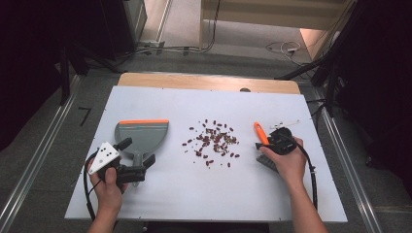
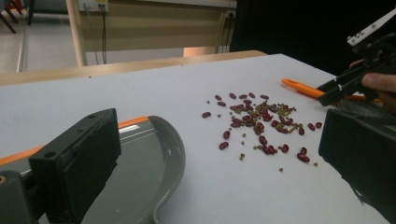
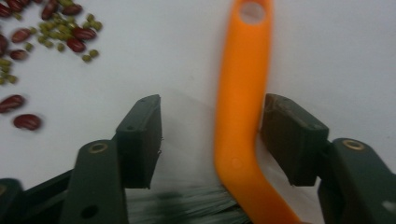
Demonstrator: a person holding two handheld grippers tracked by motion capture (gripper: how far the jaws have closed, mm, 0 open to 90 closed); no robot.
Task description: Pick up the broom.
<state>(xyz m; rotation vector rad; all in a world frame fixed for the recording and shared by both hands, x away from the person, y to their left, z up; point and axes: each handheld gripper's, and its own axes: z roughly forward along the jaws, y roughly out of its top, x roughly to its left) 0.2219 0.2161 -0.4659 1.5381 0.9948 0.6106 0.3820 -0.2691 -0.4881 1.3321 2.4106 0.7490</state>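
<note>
A grey dustpan (image 1: 142, 132) with an orange lip lies on the left of the white table, its handle pointing toward me. My left gripper (image 1: 137, 152) is open, its jaws on either side of that handle; in the left gripper view the dustpan (image 2: 144, 163) lies between the wide-apart jaws. Red and small green beans (image 1: 212, 141) are scattered mid-table. A brush with an orange handle (image 1: 261, 131) lies to their right. My right gripper (image 3: 212, 126) is open around the orange handle (image 3: 240, 93), the right jaw close against it. Grey bristles (image 3: 187, 205) show below.
The white table top (image 1: 204, 189) ends in a wooden strip (image 1: 209, 81) at the far side. Metal rails (image 1: 34, 160) run along the floor on both sides, and cables (image 1: 284, 47) lie on the floor beyond the table.
</note>
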